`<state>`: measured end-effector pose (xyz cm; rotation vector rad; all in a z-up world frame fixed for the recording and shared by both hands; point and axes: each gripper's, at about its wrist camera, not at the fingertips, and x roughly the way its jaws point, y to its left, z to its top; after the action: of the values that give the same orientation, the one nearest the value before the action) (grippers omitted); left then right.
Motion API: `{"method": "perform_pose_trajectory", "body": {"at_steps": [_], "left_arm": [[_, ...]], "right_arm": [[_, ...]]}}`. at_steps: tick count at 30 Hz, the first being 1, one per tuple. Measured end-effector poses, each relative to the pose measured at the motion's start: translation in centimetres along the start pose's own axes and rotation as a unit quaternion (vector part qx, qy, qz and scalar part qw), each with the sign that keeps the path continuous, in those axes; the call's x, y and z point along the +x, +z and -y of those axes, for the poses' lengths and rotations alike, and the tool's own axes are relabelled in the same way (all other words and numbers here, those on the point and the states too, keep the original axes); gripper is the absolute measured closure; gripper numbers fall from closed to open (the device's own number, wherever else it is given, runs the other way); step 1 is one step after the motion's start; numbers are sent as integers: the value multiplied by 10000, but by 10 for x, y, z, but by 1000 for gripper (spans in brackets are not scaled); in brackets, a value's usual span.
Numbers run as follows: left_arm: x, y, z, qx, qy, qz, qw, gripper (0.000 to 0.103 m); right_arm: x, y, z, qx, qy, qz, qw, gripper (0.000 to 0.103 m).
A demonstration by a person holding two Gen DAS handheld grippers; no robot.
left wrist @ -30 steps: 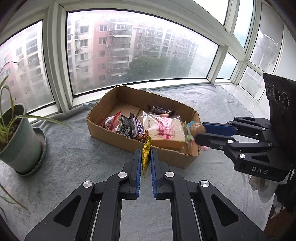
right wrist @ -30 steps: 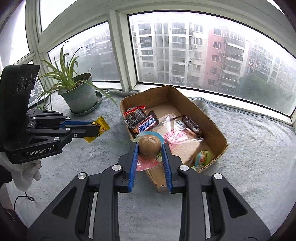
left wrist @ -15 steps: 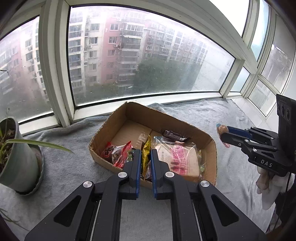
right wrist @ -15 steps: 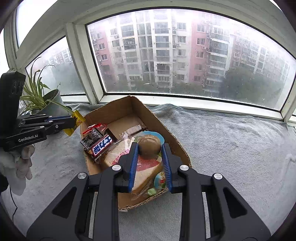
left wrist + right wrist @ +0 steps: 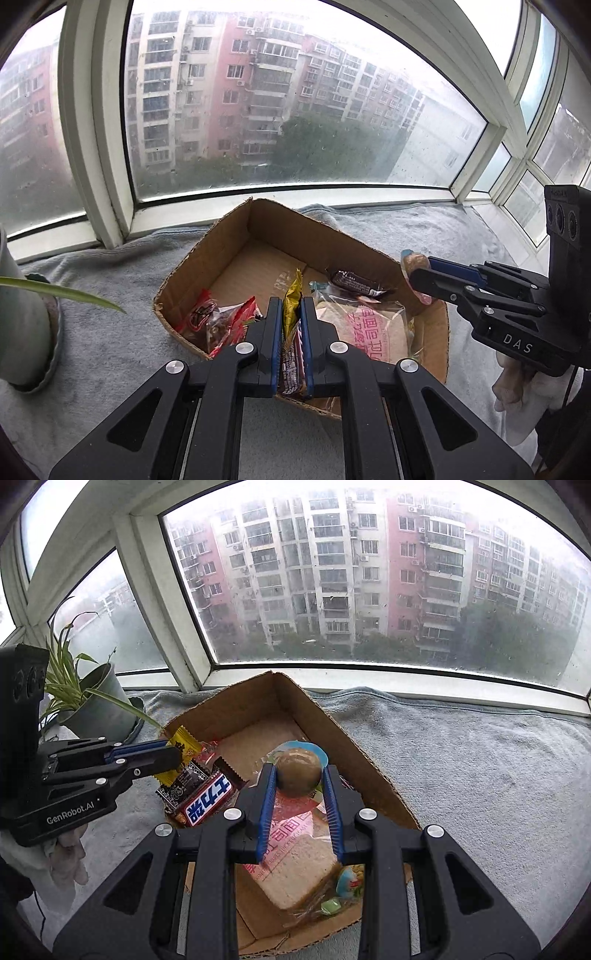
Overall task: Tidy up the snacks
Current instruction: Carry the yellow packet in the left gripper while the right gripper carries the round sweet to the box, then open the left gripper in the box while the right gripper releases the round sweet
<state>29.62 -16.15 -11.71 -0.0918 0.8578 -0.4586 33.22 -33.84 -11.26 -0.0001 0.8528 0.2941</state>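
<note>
Both hand-held grippers have been brought over the cardboard box (image 5: 354,753) at frame centre, the left hand-held gripper (image 5: 291,317) pinched on a yellow snack packet (image 5: 291,299) and the right hand-held gripper (image 5: 298,775) clamped around a round wrapped snack (image 5: 298,771), likely to be dropped inside.

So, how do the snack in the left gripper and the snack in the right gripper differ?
The yellow packet in the left gripper is thin and flat; the round brown snack in the right gripper is thick. So the left jaws are nearly together and the right jaws stand wider. Both are clamped and held above the cardboard box.
</note>
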Motion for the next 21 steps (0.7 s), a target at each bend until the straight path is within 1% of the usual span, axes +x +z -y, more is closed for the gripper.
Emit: {"method": "perform_pose_trajectory", "body": {"at_steps": [3, 11, 15, 17, 21], "left_arm": [[2, -1, 1, 17, -10, -21, 10000, 95], [7, 0, 2, 12, -24, -30, 10000, 95], [9, 0, 3, 17, -60, -91, 9999, 94], [11, -1, 3, 33, -19, -160, 9999, 89], [10, -1, 3, 46, 12, -123, 9999, 89]], "right_arm": [[10, 4, -5, -38, 54, -39, 10000, 76], [26, 7, -14, -194, -15, -126, 9997, 76], [30, 6, -11, -83, -10, -158, 9998, 71], [30, 5, -10, -54, -84, -153, 9998, 68], [29, 4, -8, -19, -92, -166, 9998, 67]]}}
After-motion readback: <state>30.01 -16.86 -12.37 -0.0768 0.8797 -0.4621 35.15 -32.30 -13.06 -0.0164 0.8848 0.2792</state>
